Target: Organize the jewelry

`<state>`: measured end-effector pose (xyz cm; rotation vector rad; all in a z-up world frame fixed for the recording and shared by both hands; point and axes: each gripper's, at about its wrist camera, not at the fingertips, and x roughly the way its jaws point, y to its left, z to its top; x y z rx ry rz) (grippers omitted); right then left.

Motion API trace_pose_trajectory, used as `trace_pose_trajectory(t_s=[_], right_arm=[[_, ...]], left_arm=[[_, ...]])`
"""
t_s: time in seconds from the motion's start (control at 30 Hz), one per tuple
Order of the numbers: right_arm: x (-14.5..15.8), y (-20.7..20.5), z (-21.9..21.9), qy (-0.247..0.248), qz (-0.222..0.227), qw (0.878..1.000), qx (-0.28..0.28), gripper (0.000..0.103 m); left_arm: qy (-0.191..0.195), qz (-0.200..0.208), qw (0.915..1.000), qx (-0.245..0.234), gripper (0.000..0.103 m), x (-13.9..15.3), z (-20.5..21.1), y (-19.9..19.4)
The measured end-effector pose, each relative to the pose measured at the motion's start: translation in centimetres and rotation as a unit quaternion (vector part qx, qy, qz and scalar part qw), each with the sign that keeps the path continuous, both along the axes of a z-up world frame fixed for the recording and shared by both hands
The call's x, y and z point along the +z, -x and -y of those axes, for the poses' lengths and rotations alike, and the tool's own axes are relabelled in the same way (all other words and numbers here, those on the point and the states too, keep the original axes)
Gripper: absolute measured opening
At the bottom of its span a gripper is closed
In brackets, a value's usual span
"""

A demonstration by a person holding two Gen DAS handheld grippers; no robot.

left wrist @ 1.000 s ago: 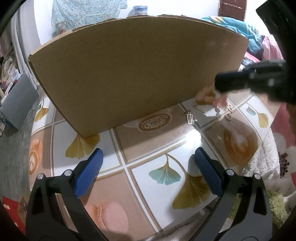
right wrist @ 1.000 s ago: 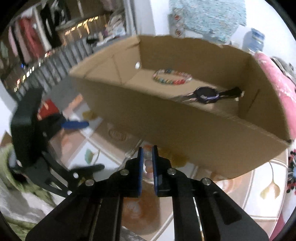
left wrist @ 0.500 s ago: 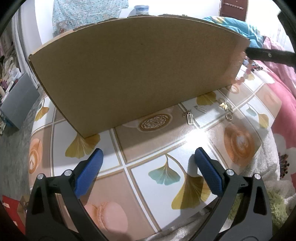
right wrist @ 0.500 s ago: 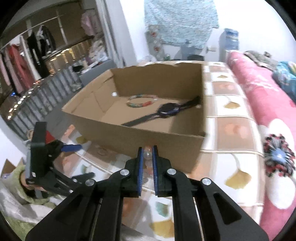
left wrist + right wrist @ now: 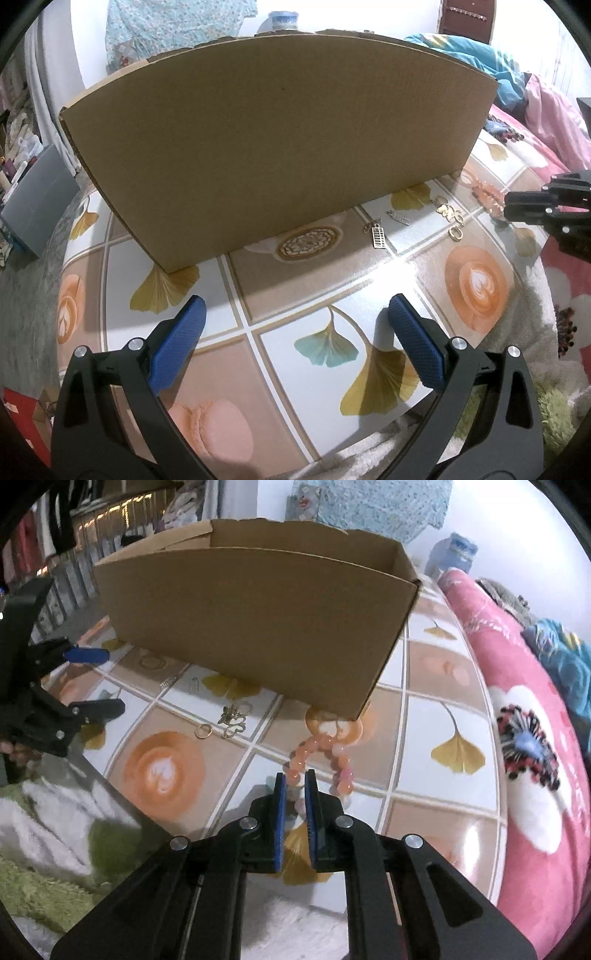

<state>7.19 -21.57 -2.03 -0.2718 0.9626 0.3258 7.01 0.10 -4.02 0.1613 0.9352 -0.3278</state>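
The left gripper (image 5: 293,341) hangs spread wide and empty over the patterned table (image 5: 369,273), facing the cardboard box (image 5: 280,140); small gold charms (image 5: 378,236) lie loose at its foot; from the right wrist, the right gripper (image 5: 294,784) has just been parting slightly around the pink bead bracelet (image 5: 319,758) at the box's corner, beads between its pads; whether it grips I cannot tell; lifting it into the box looks next; glossy, round, slippery.

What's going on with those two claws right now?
Left gripper open, empty. Right gripper straddling pink bead bracelet, jaws just opening. Cardboard box close behind.
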Motion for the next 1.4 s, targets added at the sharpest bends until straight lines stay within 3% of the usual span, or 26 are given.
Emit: trace_pose_trajectory(t_s=[0.07,0.1,0.2,0.27,0.43,0.6,0.87,1.17,1.27,1.4], right_arm=[[0.7,-0.1,0.8,-0.026,0.005,1.000,-0.012,0.026],[1.1,0.0,1.0,-0.039,0.011,0.999,-0.017,0.027],[2.5,-0.5,1.2,-0.091,0.021,0.995,-0.022,0.028],[2.8,-1.3,0.6,-0.150,0.010,0.989,-0.014,0.028],[2.2,-4.2,-2.9,-0.237,-0.022,0.971,0.000,0.028],[1.6,-7.3,-6.1,-0.283,-0.065,0.957,0.003,0.028],[0.5,-10.0,-7.7,-0.333,-0.099,0.938,-0.013,0.028],[1.3,-7.6,-2.9,-0.333,-0.042,0.942,-0.023,0.028],[1.3,-6.0,-0.7,-0.332,-0.035,0.942,-0.033,0.028],[0.7,-4.6,0.3,-0.331,-0.045,0.942,-0.034,0.028]], left_arm=[[0.002,0.000,1.0000,-0.004,0.096,0.1,0.1,0.1],[0.006,0.002,1.0000,-0.005,0.096,0.2,0.2,0.2],[0.015,0.008,0.9998,-0.006,0.096,0.4,0.3,0.4],[0.021,0.010,0.9997,-0.005,0.096,0.6,0.4,0.4],[0.035,0.032,0.9989,-0.002,0.094,1.7,0.2,0.6],[0.050,0.037,0.9981,-0.003,0.076,2.3,0.0,0.6],[0.090,0.019,0.9957,-0.011,0.057,1.7,-0.1,0.4],[0.116,0.010,0.9915,-0.057,0.044,1.7,1.0,-0.1],[0.106,0.001,0.9916,-0.073,0.033,1.5,2.1,-0.8],[0.082,-0.002,0.9921,-0.095,0.026,1.3,3.3,-1.3]])
